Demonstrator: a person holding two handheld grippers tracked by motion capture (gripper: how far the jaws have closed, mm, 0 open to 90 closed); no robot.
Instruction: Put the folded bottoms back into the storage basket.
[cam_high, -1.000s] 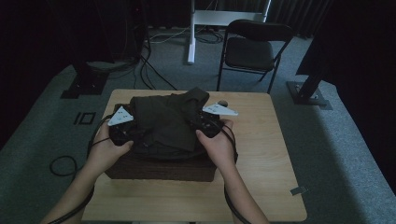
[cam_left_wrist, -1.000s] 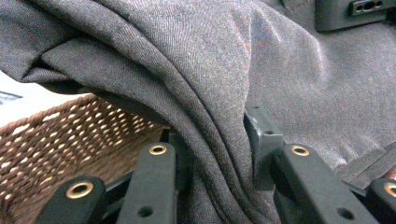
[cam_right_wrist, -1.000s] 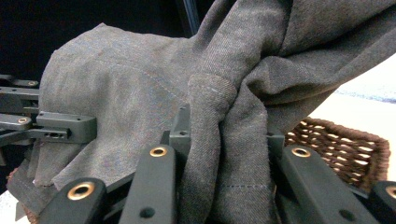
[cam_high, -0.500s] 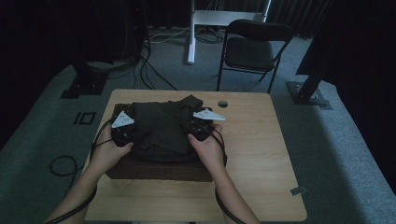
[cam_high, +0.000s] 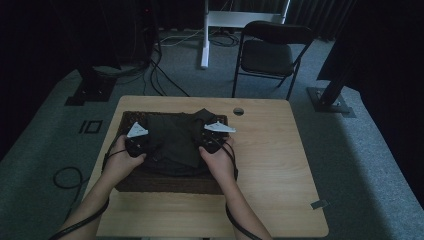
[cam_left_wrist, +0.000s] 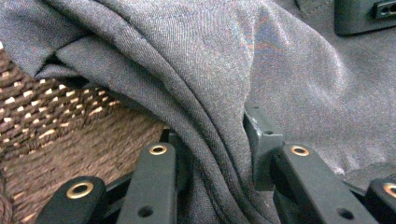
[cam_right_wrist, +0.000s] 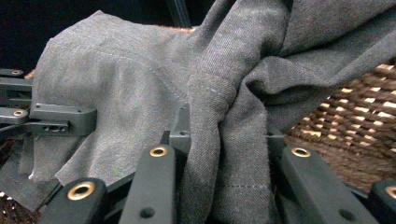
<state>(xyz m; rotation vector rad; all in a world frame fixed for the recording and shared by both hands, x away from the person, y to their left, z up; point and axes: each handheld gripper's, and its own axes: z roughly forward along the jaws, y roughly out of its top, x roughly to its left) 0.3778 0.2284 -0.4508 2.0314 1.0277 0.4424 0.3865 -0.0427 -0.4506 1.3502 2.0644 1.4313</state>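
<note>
A mat (cam_high: 125, 120) lies on the worktop's (cam_high: 270, 165) left half, with a cloth (cam_high: 172, 142) on it. The left tongs (cam_high: 136, 142) sit at the cloth's left edge, the right tongs (cam_high: 212, 137) at its right. A chair (cam_high: 267, 55) stands behind the worktop.

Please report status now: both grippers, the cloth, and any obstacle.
Left gripper shut on dark cloth. Right gripper shut on same cloth. Cloth bunched over woven mat on table. Nothing in the way.
</note>
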